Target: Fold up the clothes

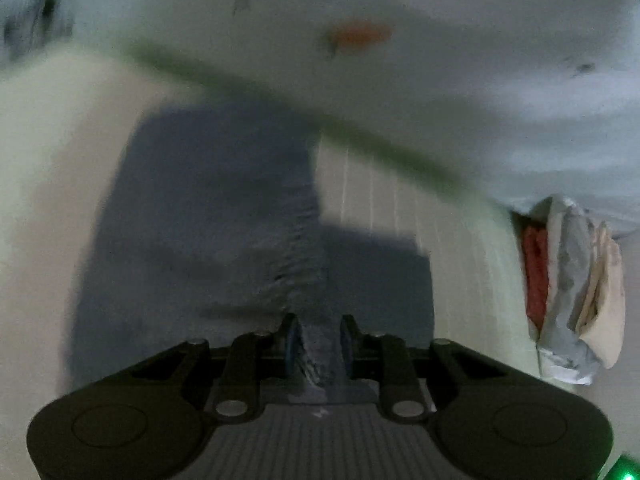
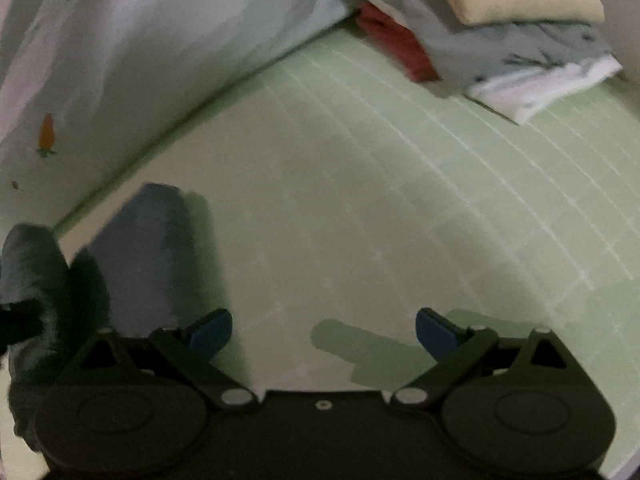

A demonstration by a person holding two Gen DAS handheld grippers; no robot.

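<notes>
Left tool (image 1: 318, 346) pinched shut on a raised fold of blue-grey cloth (image 1: 224, 216), which spreads away from the pads over the pale green grid mat (image 1: 368, 188). Smeared by blur throughout this view; cloth outline soft, far hem hard to make out.

Right tool (image 2: 324, 330) spread wide, nothing between its blue pads, poised over bare mat (image 2: 360, 184). At its left, the same blue-grey cloth (image 2: 148, 248), partly hidden behind a dark blurred shape at the frame edge, not identifiable.

Open mat ahead and to the right of the right tool, well clear of cloth. Farther off, mat edge meeting a pale sheet with a small carrot print (image 2: 47, 134). At the far right corner, a stack of folded clothes (image 2: 500, 32): cream on top, grey beneath, white at bottom, red behind; cut off by the frame.
</notes>
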